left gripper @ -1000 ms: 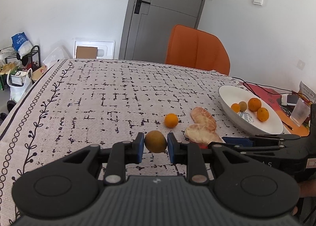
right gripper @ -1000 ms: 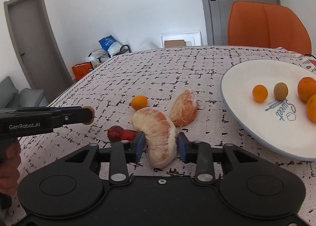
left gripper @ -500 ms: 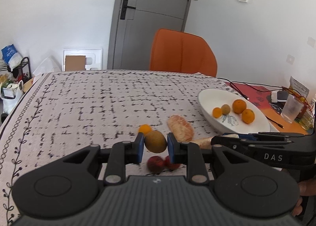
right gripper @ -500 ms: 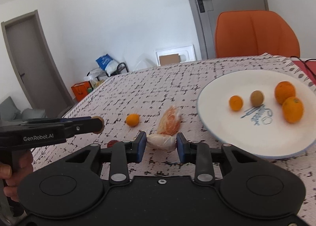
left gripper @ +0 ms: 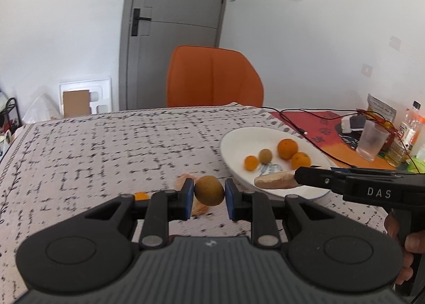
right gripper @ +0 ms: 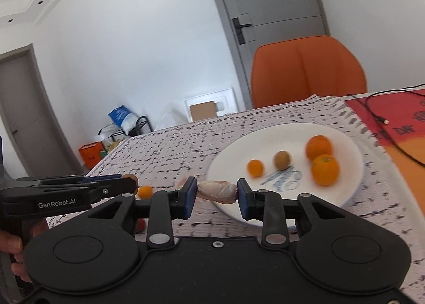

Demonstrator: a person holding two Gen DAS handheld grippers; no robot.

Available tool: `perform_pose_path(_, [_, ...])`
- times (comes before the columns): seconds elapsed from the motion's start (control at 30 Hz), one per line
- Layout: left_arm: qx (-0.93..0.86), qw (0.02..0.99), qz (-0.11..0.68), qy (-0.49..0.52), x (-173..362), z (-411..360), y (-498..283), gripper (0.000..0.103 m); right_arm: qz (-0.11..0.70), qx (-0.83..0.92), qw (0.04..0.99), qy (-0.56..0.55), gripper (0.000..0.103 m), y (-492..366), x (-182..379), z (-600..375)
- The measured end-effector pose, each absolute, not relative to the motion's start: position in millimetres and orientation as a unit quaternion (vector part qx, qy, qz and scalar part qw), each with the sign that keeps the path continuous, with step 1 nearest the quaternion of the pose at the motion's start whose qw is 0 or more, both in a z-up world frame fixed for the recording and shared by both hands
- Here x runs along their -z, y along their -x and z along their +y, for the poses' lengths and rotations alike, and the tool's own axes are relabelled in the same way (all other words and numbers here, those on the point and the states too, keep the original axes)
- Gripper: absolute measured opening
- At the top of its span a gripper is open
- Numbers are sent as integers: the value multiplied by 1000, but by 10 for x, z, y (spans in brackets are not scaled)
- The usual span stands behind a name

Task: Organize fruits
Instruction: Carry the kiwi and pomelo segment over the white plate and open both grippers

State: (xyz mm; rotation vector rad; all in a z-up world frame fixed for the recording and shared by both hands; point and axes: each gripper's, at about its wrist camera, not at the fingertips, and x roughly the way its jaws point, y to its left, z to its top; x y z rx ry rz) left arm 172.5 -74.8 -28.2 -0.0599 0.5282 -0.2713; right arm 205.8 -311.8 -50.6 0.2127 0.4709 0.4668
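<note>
In the left wrist view the left gripper (left gripper: 208, 196) clamps a kiwi (left gripper: 209, 190) above the tablecloth (left gripper: 106, 144) beside "DAS" lettering (left gripper: 379, 192) — in the right wrist view the right gripper (right gripper: 217, 196) pinches a pomelo segment (right gripper: 217, 191) at the white plate (right gripper: 342, 184) rim, near "GenRobot.AI" (right gripper: 57, 204).

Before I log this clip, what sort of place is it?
Most likely a dining area in a home. A table under a patterned tablecloth holds a white plate of fruit, an orange chair is pulled up to it, and a grey interior door stands behind.
</note>
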Motion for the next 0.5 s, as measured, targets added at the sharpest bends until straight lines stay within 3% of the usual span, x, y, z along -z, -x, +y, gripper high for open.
perform_pose_path(0.5, [173,948,269,-3,301,-1212,-1930,24,231,-181,948,-125,32,-2108,673,-3535])
